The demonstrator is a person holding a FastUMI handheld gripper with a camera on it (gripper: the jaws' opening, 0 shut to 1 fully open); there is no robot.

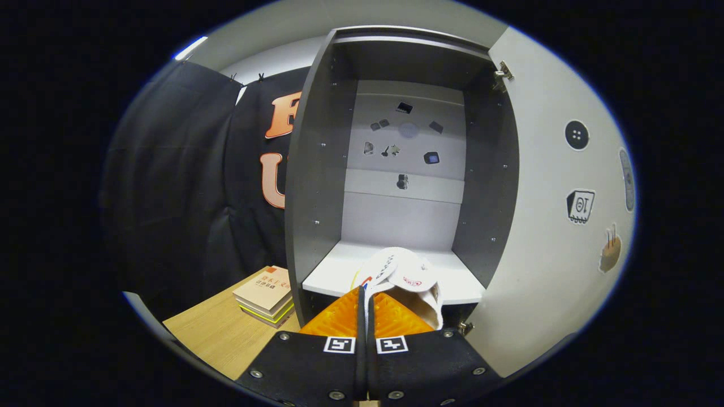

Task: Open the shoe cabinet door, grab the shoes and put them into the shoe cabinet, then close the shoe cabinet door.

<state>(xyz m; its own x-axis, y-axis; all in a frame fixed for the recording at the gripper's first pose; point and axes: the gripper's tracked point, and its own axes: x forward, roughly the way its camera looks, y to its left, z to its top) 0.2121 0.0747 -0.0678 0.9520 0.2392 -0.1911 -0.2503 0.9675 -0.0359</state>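
I saw soft white fabric slippers (404, 277) at the front edge of the grey cabinet's smooth white shelf (334, 271). My gripper (365, 308) had its fingers nearly together, pinching a slipper's rim just ahead.

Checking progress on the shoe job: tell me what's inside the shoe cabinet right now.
Inside the open shoe cabinet, white slippers sit over the front edge of the white shelf, with the gripper shut on them. Small stickers dot the back panel. The slippers hide the shelf beneath.

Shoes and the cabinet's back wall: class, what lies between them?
In the gripper view, bare white shelf separates the shoes, held in the shut tongs, from the back wall.
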